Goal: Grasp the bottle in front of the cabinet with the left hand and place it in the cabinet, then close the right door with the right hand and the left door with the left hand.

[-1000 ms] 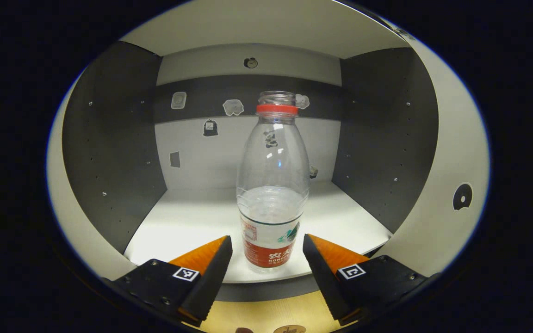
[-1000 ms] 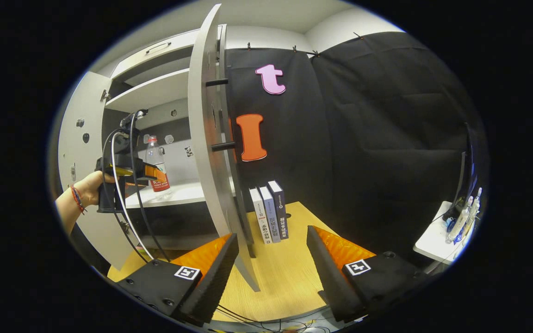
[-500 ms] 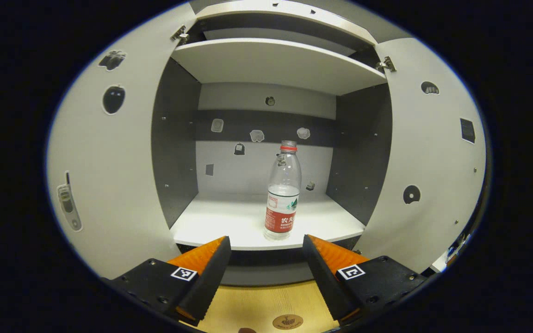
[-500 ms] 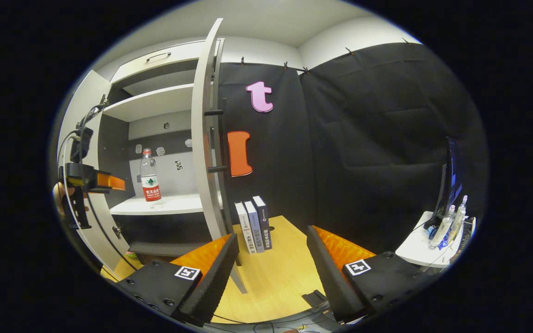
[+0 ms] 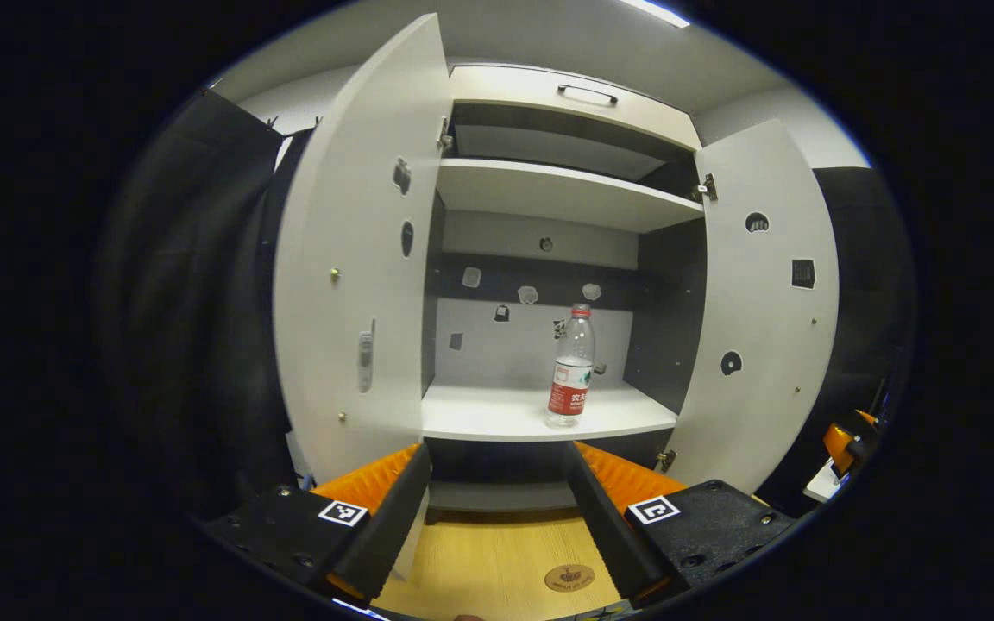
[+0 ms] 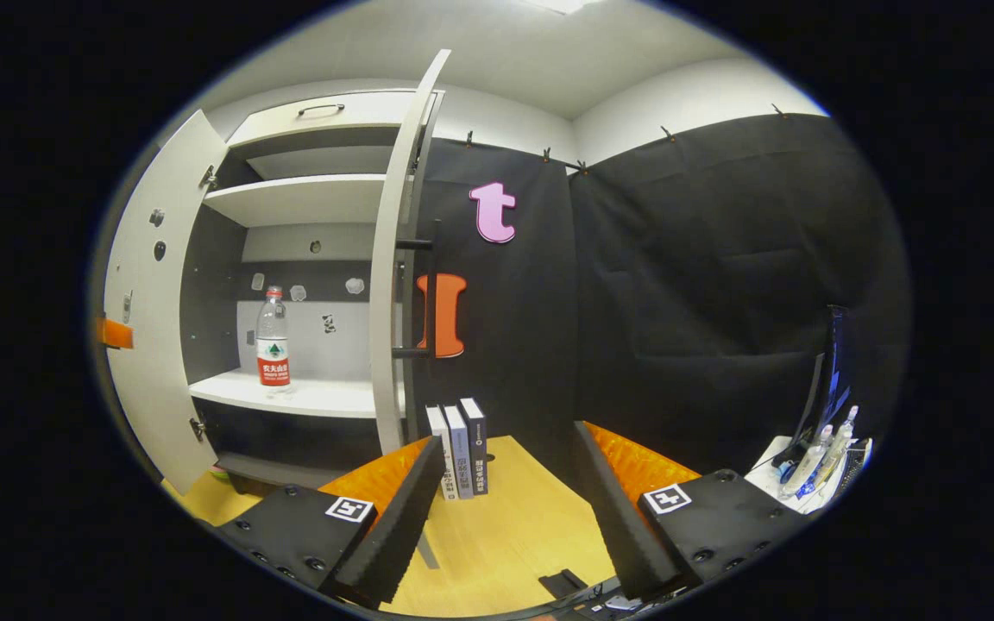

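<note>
A clear bottle [image 5: 572, 366] with a red label and red neck ring stands upright on the lower shelf [image 5: 497, 421] of the white cabinet. Both doors are swung open: the left door [image 5: 350, 259] and the right door [image 5: 760, 302]. My left gripper [image 5: 497, 483] is open and empty, well back from the cabinet and facing the shelf. In the right gripper view, the bottle [image 6: 273, 341] stands inside. The right door [image 6: 392, 285] is edge-on, with its dark bar handle [image 6: 430, 289] facing away from the shelf. My right gripper [image 6: 501, 474] is open and empty, low over the wooden floor beside that door.
Three books [image 6: 460, 448] stand upright on the wooden floor [image 6: 514, 526] just right of the right door. A small white table [image 6: 795, 470] with bottles and a monitor sits at the far right. An upper shelf [image 5: 562, 190] and a drawer front [image 5: 566, 95] top the cabinet.
My left gripper has pulled straight back out of the cabinet, leaving the bottle standing on the shelf; both doors have come into its view. The right gripper has shifted slightly; the doors have not moved.
</note>
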The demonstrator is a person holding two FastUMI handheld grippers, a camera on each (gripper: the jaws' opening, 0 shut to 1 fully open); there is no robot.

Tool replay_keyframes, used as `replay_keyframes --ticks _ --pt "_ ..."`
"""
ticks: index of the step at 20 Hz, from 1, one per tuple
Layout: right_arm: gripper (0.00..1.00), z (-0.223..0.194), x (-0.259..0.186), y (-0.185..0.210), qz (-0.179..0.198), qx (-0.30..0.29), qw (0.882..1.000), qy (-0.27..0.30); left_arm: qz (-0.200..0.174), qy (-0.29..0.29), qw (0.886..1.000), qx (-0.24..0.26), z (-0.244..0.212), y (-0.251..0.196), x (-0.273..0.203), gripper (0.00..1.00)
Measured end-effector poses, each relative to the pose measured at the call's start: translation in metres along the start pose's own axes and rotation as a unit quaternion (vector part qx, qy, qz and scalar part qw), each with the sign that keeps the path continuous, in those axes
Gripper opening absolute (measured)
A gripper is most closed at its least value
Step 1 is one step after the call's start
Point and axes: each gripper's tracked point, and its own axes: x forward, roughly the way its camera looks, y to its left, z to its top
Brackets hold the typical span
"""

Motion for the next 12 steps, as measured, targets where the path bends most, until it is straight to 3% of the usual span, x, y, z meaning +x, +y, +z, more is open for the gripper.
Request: replay_keyframes --ticks 1,2,3,6,7,8,12 --pt "0.97 0.002 0.009 0.001 0.001 -0.004 1.000 -0.006 0.005 -0.007 1.000 0.002 0.004 0.008 -0.008 0.95" --pt "0.88 0.003 0.018 0.004 0.005 -0.006 1.000 -0.007 0.011 -0.013 1.000 0.007 0.008 0.015 -0.016 0.95" --pt "0.97 0.003 0.026 0.006 0.009 -0.005 1.000 -0.006 0.015 -0.020 1.000 0.011 0.013 0.021 -0.023 0.95" --pt "0.97 -0.010 0.051 0.012 0.015 0.000 1.000 0.012 0.025 -0.035 0.999 0.011 0.021 0.032 -0.038 0.95" --pt "0.89 -0.013 0.057 0.011 0.014 0.003 1.000 0.019 0.025 -0.037 0.999 0.008 0.023 0.035 -0.041 0.95" --pt "0.98 -0.015 0.062 0.011 0.011 0.007 1.000 0.021 0.024 -0.039 0.999 0.001 0.024 0.036 -0.045 0.95" --pt "0.98 -0.011 0.067 0.019 0.019 0.004 1.000 0.016 0.014 -0.045 0.999 -0.015 0.028 0.035 -0.047 0.96"
